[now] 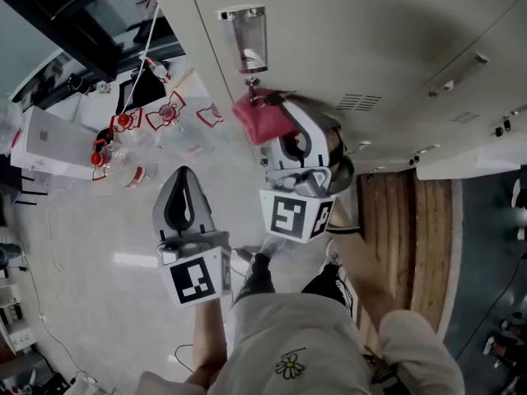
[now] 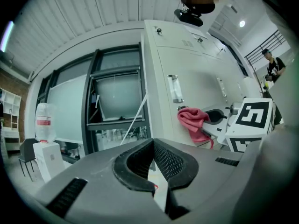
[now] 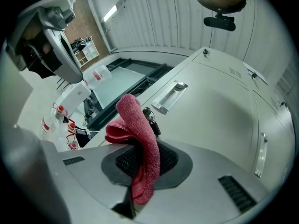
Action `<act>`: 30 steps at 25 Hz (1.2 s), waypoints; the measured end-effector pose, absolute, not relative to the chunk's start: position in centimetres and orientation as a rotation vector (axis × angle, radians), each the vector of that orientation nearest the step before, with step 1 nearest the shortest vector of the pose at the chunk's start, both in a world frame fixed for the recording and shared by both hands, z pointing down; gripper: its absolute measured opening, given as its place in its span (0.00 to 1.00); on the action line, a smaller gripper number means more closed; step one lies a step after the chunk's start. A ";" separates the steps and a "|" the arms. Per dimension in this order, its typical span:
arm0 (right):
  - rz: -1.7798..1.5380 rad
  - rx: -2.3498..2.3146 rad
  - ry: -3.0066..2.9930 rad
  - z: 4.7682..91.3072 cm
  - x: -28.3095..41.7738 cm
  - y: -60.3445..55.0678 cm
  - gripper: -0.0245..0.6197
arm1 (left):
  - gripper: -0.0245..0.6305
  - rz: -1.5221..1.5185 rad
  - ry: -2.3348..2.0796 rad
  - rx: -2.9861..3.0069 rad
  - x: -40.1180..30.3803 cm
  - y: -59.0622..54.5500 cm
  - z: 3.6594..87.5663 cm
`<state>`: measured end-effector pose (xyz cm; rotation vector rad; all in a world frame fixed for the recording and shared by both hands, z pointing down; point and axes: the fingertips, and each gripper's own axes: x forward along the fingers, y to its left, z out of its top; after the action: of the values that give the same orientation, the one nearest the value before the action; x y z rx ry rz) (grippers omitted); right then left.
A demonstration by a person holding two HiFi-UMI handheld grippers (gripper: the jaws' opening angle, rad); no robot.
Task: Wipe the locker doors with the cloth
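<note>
Right gripper view: right tongs clamp the cloth; its free fold points ahead, apparently against the door beside the handle; left tongs closed, empty, farther off.

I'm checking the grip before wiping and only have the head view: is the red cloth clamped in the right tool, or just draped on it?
Observer: Clamped. The right gripper view shows the cloth pinched between the jaws of the right tool.
Operator: Is the left tool carrying anything?
Observer: No. Its own view shows the left tool shut, with nothing between the jaws.
Operator: Anything near the cloth to avoid?
Observer: The right gripper view shows what look like keys hanging just beyond the cloth, below the handle.
</note>
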<state>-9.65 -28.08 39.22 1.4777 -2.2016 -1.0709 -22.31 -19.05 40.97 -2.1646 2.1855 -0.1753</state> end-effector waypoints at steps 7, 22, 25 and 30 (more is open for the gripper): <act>-1.048 1.550 -2.158 39.0 -5.6 -28.4 0.08 | 0.06 -0.222 2.114 -2.220 -19.1 -20.1 41.1; -0.960 1.717 -2.028 38.9 5.2 -29.5 0.08 | 0.06 -0.155 1.970 -2.352 -10.7 -22.6 40.6; -0.962 1.726 -2.008 38.8 6.8 -29.6 0.08 | 0.06 -0.149 1.957 -2.367 -9.4 -22.9 40.6; -0.963 1.738 -1.980 38.7 8.7 -29.7 0.08 | 0.06 -0.140 1.928 -2.385 -7.8 -23.3 40.4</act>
<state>8.66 -29.68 38.75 1.7383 -1.9802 -0.9628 -7.82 -23.27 40.45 -2.3846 1.9284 -0.1398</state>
